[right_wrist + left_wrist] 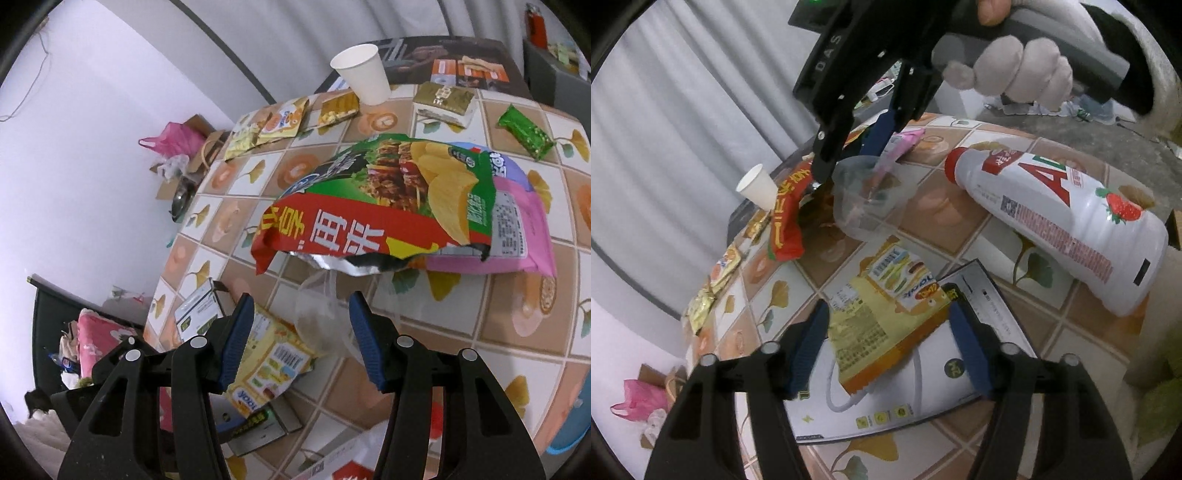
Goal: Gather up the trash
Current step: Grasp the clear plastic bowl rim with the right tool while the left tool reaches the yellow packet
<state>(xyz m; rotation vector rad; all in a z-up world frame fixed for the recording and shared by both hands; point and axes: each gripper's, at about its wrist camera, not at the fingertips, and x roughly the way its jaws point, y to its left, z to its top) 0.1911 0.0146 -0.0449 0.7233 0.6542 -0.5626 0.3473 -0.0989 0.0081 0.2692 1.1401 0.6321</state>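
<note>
My left gripper point(888, 332) is open, its jaws on either side of a yellow snack wrapper point(886, 314) that lies on a white box point(923, 391). My right gripper point(301, 332) is open around a clear plastic cup point(321, 321); in the left wrist view it point(849, 155) hangs over the same cup point(864, 199). A red and green chip bag point(391, 206) lies past the cup, on a pink wrapper point(517, 236). A white yogurt bottle point(1060, 221) lies on its side to the right.
A white paper cup point(365, 74), several small snack packets point(280, 122), a gold-topped box point(443, 101) and a green wrapper point(524, 134) sit at the far side of the tiled table point(480, 332). A pink bag point(177, 140) lies on the floor beyond.
</note>
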